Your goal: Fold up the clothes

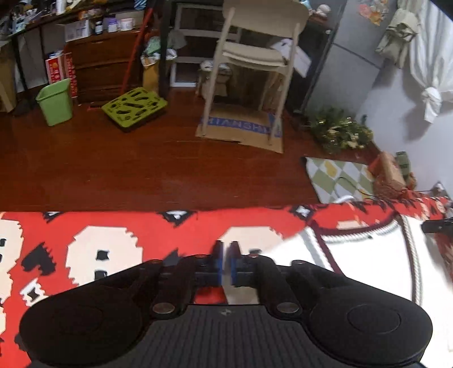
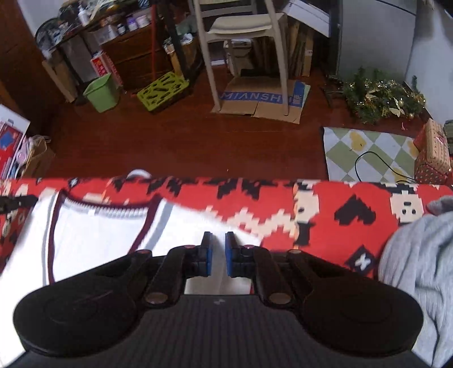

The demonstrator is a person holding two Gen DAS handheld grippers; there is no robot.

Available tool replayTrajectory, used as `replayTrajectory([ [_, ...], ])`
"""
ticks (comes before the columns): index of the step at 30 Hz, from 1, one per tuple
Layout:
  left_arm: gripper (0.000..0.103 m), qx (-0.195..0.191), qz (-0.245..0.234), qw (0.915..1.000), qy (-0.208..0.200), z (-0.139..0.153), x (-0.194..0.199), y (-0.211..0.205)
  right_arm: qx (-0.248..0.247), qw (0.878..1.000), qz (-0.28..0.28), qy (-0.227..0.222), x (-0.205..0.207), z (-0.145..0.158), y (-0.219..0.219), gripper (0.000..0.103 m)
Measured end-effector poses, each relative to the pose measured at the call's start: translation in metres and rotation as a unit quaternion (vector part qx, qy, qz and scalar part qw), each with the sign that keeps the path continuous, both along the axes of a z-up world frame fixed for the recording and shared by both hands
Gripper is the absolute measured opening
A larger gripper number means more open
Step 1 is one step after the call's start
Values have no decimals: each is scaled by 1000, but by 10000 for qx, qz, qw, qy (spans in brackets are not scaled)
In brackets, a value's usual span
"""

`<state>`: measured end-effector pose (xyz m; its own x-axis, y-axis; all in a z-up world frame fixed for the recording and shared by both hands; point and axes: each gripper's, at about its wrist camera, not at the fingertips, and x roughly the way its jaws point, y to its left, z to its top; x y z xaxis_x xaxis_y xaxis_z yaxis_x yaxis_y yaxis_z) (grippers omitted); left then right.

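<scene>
Since the white top (image 2: 96, 226) is spread flat on the red blanket (image 2: 325, 203) with the left gripper (image 1: 225, 249) pinched together and the right gripper (image 2: 218, 240) nearly closed on nothing, both shoulder edges should probably be grabbed evenly so it's folded straight.

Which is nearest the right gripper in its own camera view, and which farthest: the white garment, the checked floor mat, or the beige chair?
From the right gripper:
1. White garment, directly under the fingertips, spreading left.
2. Checked floor mat, on the floor, right.
3. Beige chair, across the room, top centre.

glossy wood floor (image 1: 141, 169), knitted cloth blanket (image 1: 175, 235).
</scene>
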<state>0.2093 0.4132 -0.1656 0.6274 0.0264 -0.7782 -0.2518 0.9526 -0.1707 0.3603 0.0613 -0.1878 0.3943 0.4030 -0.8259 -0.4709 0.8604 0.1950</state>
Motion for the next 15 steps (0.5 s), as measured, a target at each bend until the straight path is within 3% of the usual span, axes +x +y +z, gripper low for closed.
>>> replayTrajectory([
  [3,5,-191,242,9994,-182,10,-4,8,16,9999,-150,-56,10,2,-1,11],
  [7,5,-368,103,9987,-349,28,-18,11,245,9990,-356,-86,15,18,-18,13],
  [9,5,-387,-41,9988,-302,31,-26,6,350,9986,-387,-35,14,26,-30,13],
  [15,5,-377,-385,9985,-48,18,-35,-13,-28,9999,-13,161,-3,18,-40,10],
])
